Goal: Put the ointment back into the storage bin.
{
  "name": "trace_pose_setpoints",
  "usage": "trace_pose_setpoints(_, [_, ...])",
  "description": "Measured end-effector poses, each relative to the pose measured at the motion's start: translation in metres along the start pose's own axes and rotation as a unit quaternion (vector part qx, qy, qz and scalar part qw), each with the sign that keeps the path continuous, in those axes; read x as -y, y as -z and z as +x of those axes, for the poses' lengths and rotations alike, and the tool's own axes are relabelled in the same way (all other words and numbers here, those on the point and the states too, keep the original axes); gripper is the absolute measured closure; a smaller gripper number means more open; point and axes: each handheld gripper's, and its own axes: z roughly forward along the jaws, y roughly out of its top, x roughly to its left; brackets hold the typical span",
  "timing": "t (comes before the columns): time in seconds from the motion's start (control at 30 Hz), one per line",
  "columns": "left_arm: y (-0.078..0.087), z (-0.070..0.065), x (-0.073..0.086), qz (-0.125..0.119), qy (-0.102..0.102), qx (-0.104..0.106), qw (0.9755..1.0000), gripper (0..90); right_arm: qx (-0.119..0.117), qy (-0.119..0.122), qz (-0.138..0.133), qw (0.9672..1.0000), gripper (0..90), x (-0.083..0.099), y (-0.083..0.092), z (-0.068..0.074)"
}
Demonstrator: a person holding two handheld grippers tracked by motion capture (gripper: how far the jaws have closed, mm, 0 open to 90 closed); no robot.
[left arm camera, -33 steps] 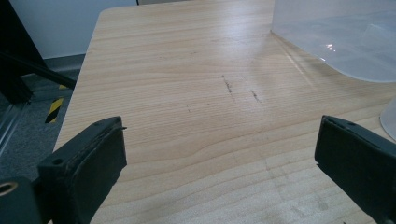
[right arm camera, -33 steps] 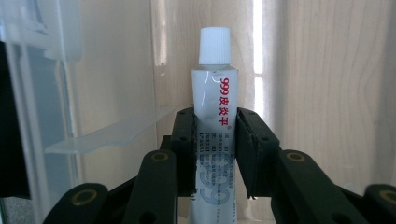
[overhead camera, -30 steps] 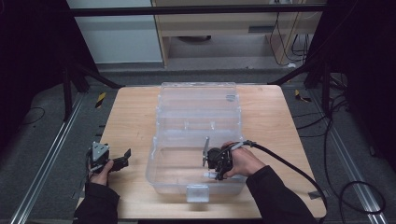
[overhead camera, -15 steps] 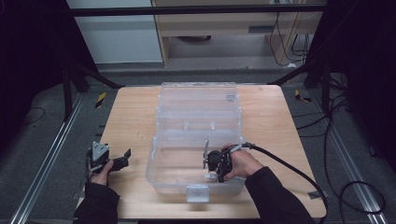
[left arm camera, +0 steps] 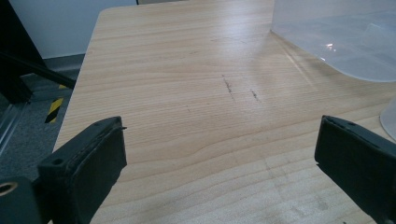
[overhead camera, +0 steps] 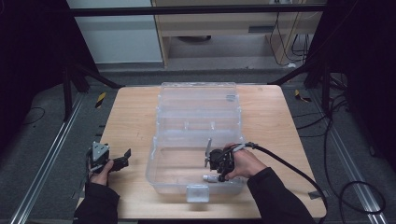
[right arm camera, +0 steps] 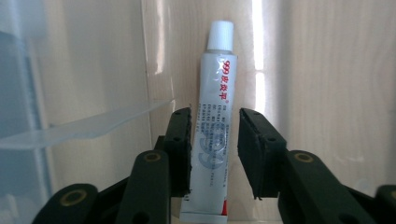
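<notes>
A small white tube [right arm camera: 215, 112] with red print and a white cap lies along the floor of the clear plastic box [overhead camera: 154, 163]. My right gripper [right arm camera: 215, 116] is shut on the tube's lower half, one black jaw on each side. From the high view the right gripper [overhead camera: 217, 171] is inside the box's front compartment, with the tube's cap end [overhead camera: 208, 178] sticking out to its left. My left gripper [overhead camera: 122, 157] rests at the table's left front, open wide with nothing between its jaws. The left gripper [left arm camera: 219, 135] faces bare wood.
The box's lid [overhead camera: 198, 98] lies open toward the far side of the wooden table [overhead camera: 126, 121]. A translucent divider [right arm camera: 93, 126] stands left of the tube. The box's corner [left arm camera: 336, 37] shows at upper right in the left gripper view. A cable [overhead camera: 289, 165] trails right.
My right gripper has moved down and toward the box's front wall, bringing the tube onto the box floor. The left gripper has stayed where it was.
</notes>
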Motion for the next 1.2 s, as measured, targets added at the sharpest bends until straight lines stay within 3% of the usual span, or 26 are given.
trace_pose_setpoints(0.17, [0.0, 0.0, 0.0, 0.0, 0.0, 0.0, 1.0, 1.5, 0.018, -0.029, -0.035, 0.9988, 57.3, 0.005, 0.019, -0.001])
trace_pose_setpoints(0.2, [0.0, 0.0, 0.0, 0.0, 0.0, 0.0, 1.0, 1.5, 0.023, -0.048, -0.059, 0.9969, 55.0, 0.008, 0.027, 0.0])
trace_pose_setpoints(0.3, [0.0, 0.0, 0.0, 0.0, 0.0, 0.0, 1.0, 1.5, 0.036, -0.051, -0.083, 0.9946, 52.8, 0.012, 0.035, -0.001])
trace_pose_setpoints(0.33, [0.0, 0.0, 0.0, 0.0, 0.001, -0.001, 1.0, 1.5, 0.04, -0.067, -0.106, 0.9913, 49.9, 0.016, 0.043, 0.0])
trace_pose_setpoints(0.37, [0.0, 0.0, 0.0, 0.0, 0.001, -0.001, 1.0, 1.5, 0.04, -0.067, -0.106, 0.9913, 49.9, 0.016, 0.043, 0.0])
trace_pose_setpoints(0.4, [0.0, 0.0, 0.0, 0.0, 0.0, 0.0, 1.0, 1.5, 0.049, -0.079, -0.129, 0.9873, 48.0, 0.021, 0.049, 0.0])
trace_pose_setpoints(0.43, [0.0, 0.0, 0.0, 0.0, 0.0, 0.0, 1.0, 1.5, 0.049, -0.079, -0.129, 0.9873, 48.0, 0.021, 0.049, 0.0])
trace_pose_setpoints(0.47, [0.0, 0.0, 0.0, 0.0, 0.0, -0.001, 1.0, 1.5, 0.065, -0.089, -0.153, 0.9821, 47.7, 0.027, 0.056, 0.0])
trace_pose_setpoints(0.5, [0.0, 0.0, 0.0, 0.0, 0.0, -0.001, 1.0, 1.5, 0.065, -0.089, -0.153, 0.9821, 47.7, 0.027, 0.056, 0.0])
trace_pose_setpoints(0.53, [0.0, 0.0, 0.0, 0.0, 0.0, -0.001, 1.0, 1.5, 0.071, -0.094, -0.166, 0.979, 46.5, 0.031, 0.059, -0.001])
trace_pose_setpoints(0.57, [0.0, 0.0, 0.0, 0.0, 0.0, -0.001, 1.0, 1.5, 0.075, -0.103, -0.181, 0.9751, 46.4, 0.035, 0.063, -0.001])
trace_pose_setpoints(0.6, [0.0, 0.0, 0.0, 0.0, 0.001, -0.001, 1.0, 1.5, 0.086, -0.12, -0.21, 0.9665, 46.4, 0.043, 0.069, -0.001])
trace_pose_setpoints(0.63, [0.0, 0.0, 0.0, 0.0, 0.001, -0.001, 1.0, 1.5, 0.086, -0.12, -0.21, 0.9665, 46.4, 0.043, 0.069, -0.001])
trace_pose_setpoints(0.67, [0.0, 0.0, 0.0, 0.0, 0.001, -0.001, 1.0, 1.5, 0.104, -0.136, -0.233, 0.9573, 44.9, 0.051, 0.075, 0.001])
trace_pose_setpoints(0.73, [0.0, 0.0, 0.0, 0.0, 0.001, -0.001, 1.0, 1.5, 0.121, -0.149, -0.257, 0.9472, 43.4, 0.059, 0.08, 0.002])
trace_pose_setpoints(0.77, [0.0, 0.0, 0.0, 0.0, 0.001, -0.001, 1.0, 1.5, 0.121, -0.149, -0.257, 0.9472, 43.4, 0.059, 0.08, 0.002])
trace_pose_setpoints(0.8, [0.0, 0.0, 0.0, 0.0, 0.001, -0.001, 1.0, 1.5, 0.131, -0.168, -0.286, 0.9343, 43.3, 0.068, 0.084, 0.003])
trace_pose_setpoints(0.83, [0.0, 0.0, 0.0, 0.0, 0.001, -0.001, 1.0, 1.5, 0.136, -0.181, -0.295, 0.9283, 41.8, 0.073, 0.086, 0.003])
trace_pose_setpoints(0.87, [0.0, 0.0, 0.0, 0.0, 0.001, -0.001, 1.0, 1.5, 0.136, -0.181, -0.295, 0.9283, 41.8, 0.073, 0.086, 0.003])
trace_pose_setpoints(0.9, [0.0, 0.0, 0.0, 0.0, 0.001, -0.001, 1.0, 1.5, 0.143, -0.191, -0.304, 0.9225, 40.9, 0.078, 0.087, 0.003])
trace_pose_setpoints(0.93, [0.0, 0.0, 0.0, 0.0, 0.001, -0.001, 1.0, 1.5, 0.152, -0.203, -0.319, 0.9132, 41.1, 0.088, 0.09, 0.004])
trace_pose_setpoints(1.0, [0.0, 0.0, 0.0, 0.0, 0.001, -0.001, 1.0, 1.5, 0.152, -0.21, -0.322, 0.9104, 41.4, 0.094, 0.091, 0.005])
trace_pose_setpoints(1.1, [0.0, 0.0, 0.0, 0.0, 0.0, -0.001, 1.0, 1.5, 0.161, -0.232, -0.345, 0.8949, 40.4, 0.11, 0.093, 0.007])
trace_pose_setpoints(1.13, [0.0, 0.0, 0.0, 0.0, 0.0, -0.002, 1.0, 1.5, 0.169, -0.242, -0.354, 0.8874, 39.4, 0.116, 0.093, 0.007])
trace_pose_setpoints(1.17, [0.0, 0.0, 0.0, 0.0, 0.0, -0.002, 1.0, 1.5, 0.183, -0.267, -0.368, 0.8718, 39.0, 0.128, 0.092, 0.007])
trace_pose_setpoints(1.2, [0.0, 0.0, 0.0, 0.0, 0.0, -0.002, 1.0, 1.5, 0.183, -0.267, -0.368, 0.8718, 39.0, 0.128, 0.092, 0.007])
